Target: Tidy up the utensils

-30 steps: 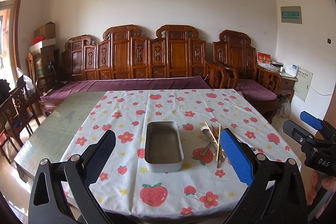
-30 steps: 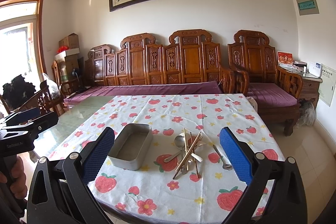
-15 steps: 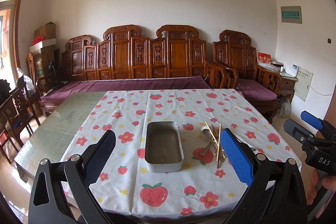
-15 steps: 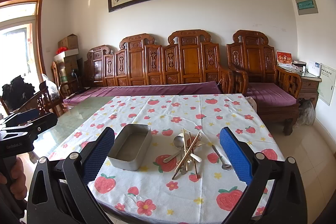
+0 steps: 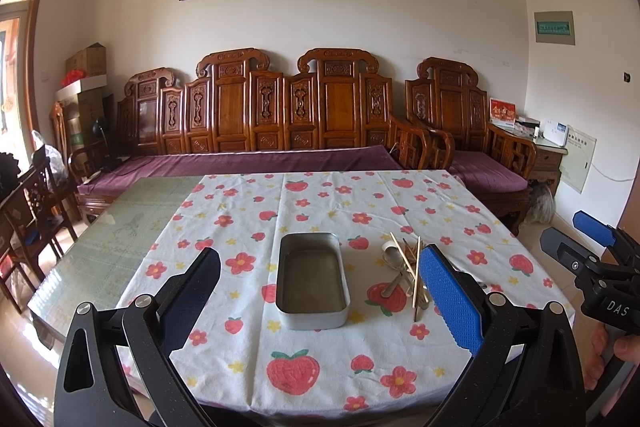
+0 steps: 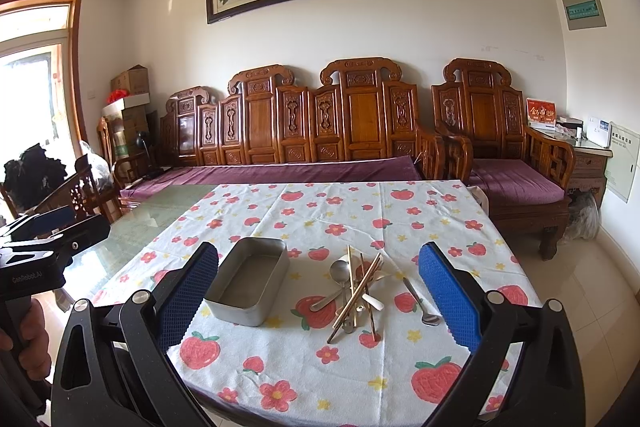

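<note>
Two hand-held grippers frame the lower edge of each view, both with fingers spread wide apart and nothing between them. The left gripper (image 5: 320,303) partly hides the utensil pile behind its blue textured right pad, so only some handles show there. In the right wrist view, the right gripper (image 6: 318,291) leaves the pile of utensils (image 6: 356,291) clear at centre frame: crossed wooden chopsticks over metal spoons, tangled so a count is hard. One separate spoon (image 6: 418,303) lies just right of the pile. A shallow rectangular metal tin (image 6: 248,283) with rounded corners sits empty left of the pile, on a white strawberry-and-flower tablecloth (image 6: 320,211). Hands gripping the handles are cut off at the frame edges.
</note>
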A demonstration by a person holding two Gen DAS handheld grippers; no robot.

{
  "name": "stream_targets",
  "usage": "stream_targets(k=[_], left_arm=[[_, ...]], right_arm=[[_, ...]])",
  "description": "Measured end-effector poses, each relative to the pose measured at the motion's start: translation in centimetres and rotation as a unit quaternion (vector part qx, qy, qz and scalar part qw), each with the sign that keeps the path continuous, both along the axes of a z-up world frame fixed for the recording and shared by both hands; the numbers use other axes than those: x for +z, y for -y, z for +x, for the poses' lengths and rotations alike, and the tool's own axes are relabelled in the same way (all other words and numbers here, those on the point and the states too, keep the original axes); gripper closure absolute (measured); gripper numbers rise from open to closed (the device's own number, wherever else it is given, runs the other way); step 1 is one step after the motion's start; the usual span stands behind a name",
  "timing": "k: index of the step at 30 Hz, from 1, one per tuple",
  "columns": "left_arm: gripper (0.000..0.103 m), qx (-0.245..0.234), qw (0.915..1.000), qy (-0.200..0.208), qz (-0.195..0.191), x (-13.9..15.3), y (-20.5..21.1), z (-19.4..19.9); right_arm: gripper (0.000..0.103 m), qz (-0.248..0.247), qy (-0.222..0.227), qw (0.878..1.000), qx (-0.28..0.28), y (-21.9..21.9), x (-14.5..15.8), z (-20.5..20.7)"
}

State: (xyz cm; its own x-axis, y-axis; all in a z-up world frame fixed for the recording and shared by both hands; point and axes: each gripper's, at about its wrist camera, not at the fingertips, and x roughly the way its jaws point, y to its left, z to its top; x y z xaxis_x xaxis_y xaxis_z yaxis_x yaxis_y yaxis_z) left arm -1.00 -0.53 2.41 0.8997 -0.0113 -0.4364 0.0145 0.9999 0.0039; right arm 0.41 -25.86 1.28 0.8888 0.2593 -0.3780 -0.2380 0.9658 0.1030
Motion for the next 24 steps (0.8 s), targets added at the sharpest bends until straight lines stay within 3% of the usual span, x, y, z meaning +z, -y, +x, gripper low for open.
stream_targets(k=[17,24], left_arm=[[0.006,-0.002,1.0000,-0.009,-0.001,0.5,0.3,0.2],[0.006,-0.020,0.9985,-0.050,0.001,-2.3,1.1,2.8]], right_arm=[[0.003,-0.001,-0.006,1.000,-0.003,0.3,-0.2,0.2],[0.003,-0.010,-0.028,1.000,-0.007,1.4,-2.2,2.5]])
